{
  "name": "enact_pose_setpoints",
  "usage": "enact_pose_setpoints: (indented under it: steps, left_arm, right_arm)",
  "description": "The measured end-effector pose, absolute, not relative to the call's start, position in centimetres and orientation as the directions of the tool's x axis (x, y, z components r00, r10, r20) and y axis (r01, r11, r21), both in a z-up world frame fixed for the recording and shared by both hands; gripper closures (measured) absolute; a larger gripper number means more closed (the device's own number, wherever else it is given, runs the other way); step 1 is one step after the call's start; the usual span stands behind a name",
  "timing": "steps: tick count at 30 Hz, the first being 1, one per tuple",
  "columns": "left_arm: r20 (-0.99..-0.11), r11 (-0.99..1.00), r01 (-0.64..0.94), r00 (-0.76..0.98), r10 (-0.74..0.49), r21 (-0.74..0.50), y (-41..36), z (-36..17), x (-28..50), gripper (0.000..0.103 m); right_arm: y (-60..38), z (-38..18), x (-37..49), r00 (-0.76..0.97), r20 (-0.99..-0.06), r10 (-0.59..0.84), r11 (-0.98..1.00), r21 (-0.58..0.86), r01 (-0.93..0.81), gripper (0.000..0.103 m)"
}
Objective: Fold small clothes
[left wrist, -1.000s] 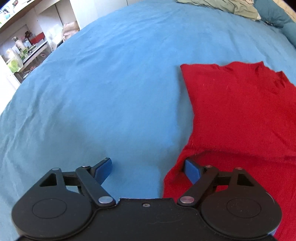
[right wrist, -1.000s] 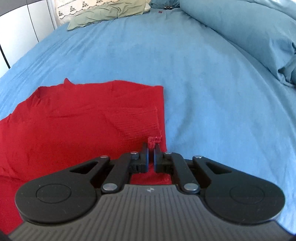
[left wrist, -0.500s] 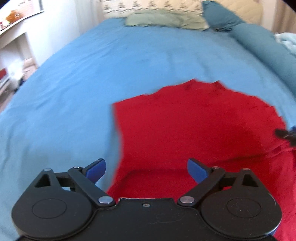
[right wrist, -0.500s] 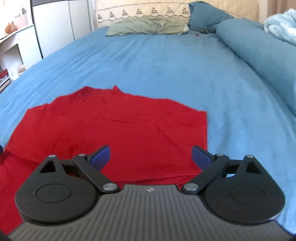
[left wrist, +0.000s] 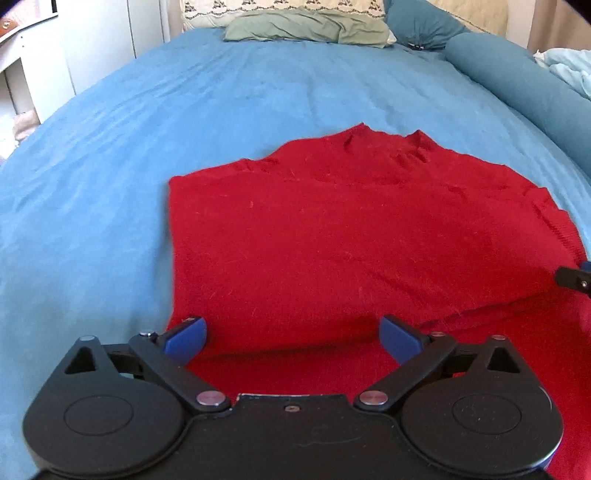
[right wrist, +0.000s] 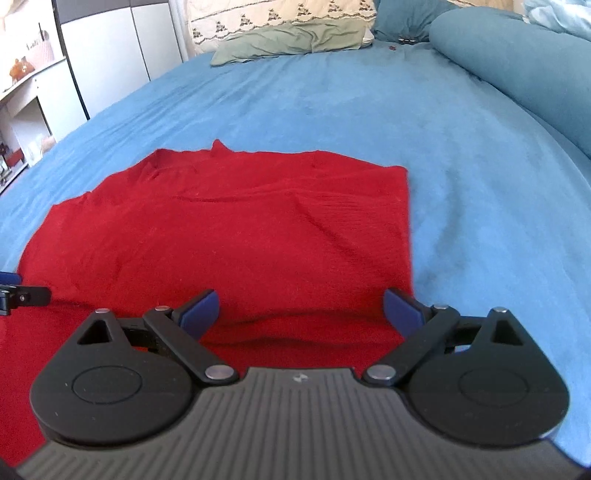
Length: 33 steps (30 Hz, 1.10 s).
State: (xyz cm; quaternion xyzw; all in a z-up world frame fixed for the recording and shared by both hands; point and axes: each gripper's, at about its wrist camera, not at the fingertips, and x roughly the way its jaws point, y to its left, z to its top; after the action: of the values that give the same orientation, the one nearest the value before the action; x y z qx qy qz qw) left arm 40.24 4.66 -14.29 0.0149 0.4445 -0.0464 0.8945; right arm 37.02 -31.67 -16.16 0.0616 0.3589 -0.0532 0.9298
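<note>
A red knit garment (left wrist: 351, 240) lies on the blue bedspread (left wrist: 221, 110), its far part folded over the near part, with the fold's edge running across just ahead of my grippers. It also shows in the right wrist view (right wrist: 240, 229). My left gripper (left wrist: 293, 339) is open and empty over the garment's near left edge. My right gripper (right wrist: 301, 314) is open and empty over the garment's near right edge. Each gripper's tip shows at the side of the other's view.
The blue bedspread (right wrist: 461, 166) spreads all around the garment. A green pillow (left wrist: 306, 29) and a patterned pillow lie at the head of the bed. A rolled blue duvet (left wrist: 535, 85) runs along the right side. White cupboards and shelves (right wrist: 74, 74) stand to the left.
My right gripper was shut on the garment's corner a second ago; it has let go and opened. Both grippers have swung to face the bed's head, over the folded garment.
</note>
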Motion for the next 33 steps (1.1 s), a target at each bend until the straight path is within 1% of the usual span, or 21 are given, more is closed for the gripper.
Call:
enact_pose_setpoints:
  steps: [3,6,11,14,19,22,25,28,31,33]
  left_arm:
    - [-0.789,0.996,0.084,0.612,-0.057,-0.006,4.6,-12.5,39.1,0.002]
    - [-0.781,0.997,0.082,0.622,-0.057,-0.007,4.8,-9.9,37.2,0.002]
    - [-0.736,0.997,0.079,0.675,-0.058,-0.005,5.0,-5.4,33.3,0.001]
    - [-0.714,0.998,0.058,0.699,-0.037,0.005,5.3,-4.2,30.9,0.001]
    - [-0.686,0.998,0.027,0.727,0.019,0.056,5.9,-3.3,26.9,0.001]
    - [-0.663,0.998,0.018,0.748,0.021,0.052,6.4,-2.4,23.9,0.001]
    - [-0.631,0.998,0.016,0.776,0.023,0.056,6.7,-1.2,20.3,0.001]
    - [-0.631,1.0,0.021,0.776,-0.007,0.015,7.1,-0.1,16.9,0.001]
    - [-0.627,0.999,0.031,0.778,-0.044,-0.031,7.4,0.5,13.8,0.001]
    - [-0.63,0.998,0.039,0.775,-0.056,-0.041,7.4,0.2,11.9,0.001]
  right_arm:
    - [-32.0,-14.9,35.2,0.725,-0.683,-0.089,0.983,0.056,0.174,0.0]
    - [-32.1,-12.0,32.1,0.755,-0.652,-0.074,0.983,0.079,0.164,0.0]
    - [-30.8,-7.5,27.4,0.779,-0.619,-0.099,0.988,0.03,0.15,0.0]
    - [-30.3,-5.5,24.7,0.797,-0.598,-0.088,0.991,0.031,0.133,0.0]
    - [-29.7,-3.6,20.2,0.821,-0.569,-0.049,0.994,0.055,0.097,0.0]
    - [-29.1,-2.7,17.1,0.841,-0.538,-0.06,0.994,0.044,0.099,0.0]
    - [-28.5,-1.8,13.1,0.851,-0.52,-0.066,0.99,0.069,0.119,0.0]
    - [-27.7,-1.1,9.4,0.835,-0.541,-0.1,0.986,0.061,0.158,0.0]
    - [-26.9,-1.2,6.4,0.804,-0.587,-0.1,0.984,0.062,0.167,0.0]
    - [-26.6,-1.9,4.4,0.788,-0.609,-0.093,0.98,0.084,0.181,0.0]
